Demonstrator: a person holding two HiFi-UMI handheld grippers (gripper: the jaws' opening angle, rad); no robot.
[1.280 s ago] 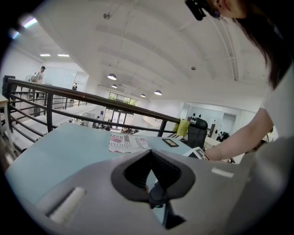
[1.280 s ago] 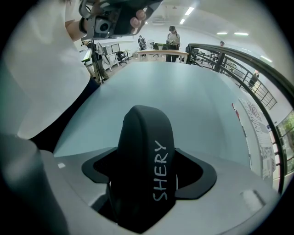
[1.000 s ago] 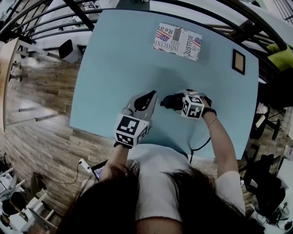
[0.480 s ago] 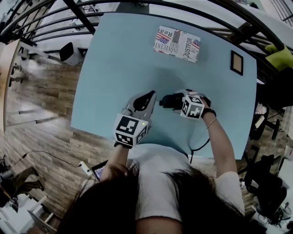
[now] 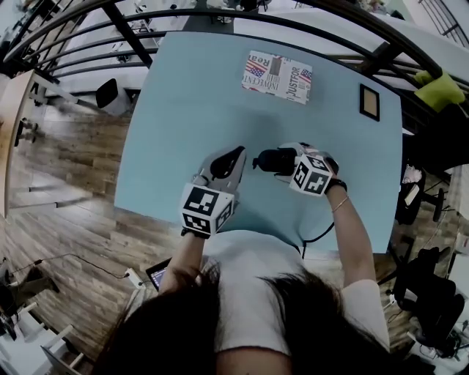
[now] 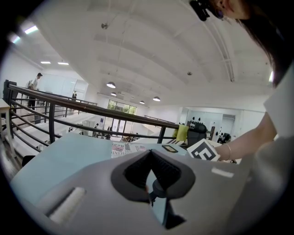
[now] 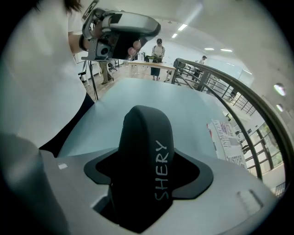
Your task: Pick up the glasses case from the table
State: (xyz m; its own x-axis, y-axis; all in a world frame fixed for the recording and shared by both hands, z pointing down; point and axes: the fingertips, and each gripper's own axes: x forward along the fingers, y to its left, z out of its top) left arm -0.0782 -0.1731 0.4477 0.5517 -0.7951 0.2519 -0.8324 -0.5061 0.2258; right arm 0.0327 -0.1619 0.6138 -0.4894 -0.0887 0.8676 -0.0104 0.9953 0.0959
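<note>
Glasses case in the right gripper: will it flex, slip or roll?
The glasses case shows no dent under the fingers of the right gripper, so probably a stiff shell. Its smooth, domed surface may slip, and it could rock when set down.

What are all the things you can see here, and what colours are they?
table: 1, light blue, middle
glasses case: 1, black, held in the right gripper
newspaper-print box: 1, white with red and blue, table's far side
picture frame: 1, dark, table's far right corner
railing: 1, black, beyond the table
floor: wood brown, left of the table
left gripper: 1, grey, jaws together, empty
right gripper: 1, grey, shut on the case
</note>
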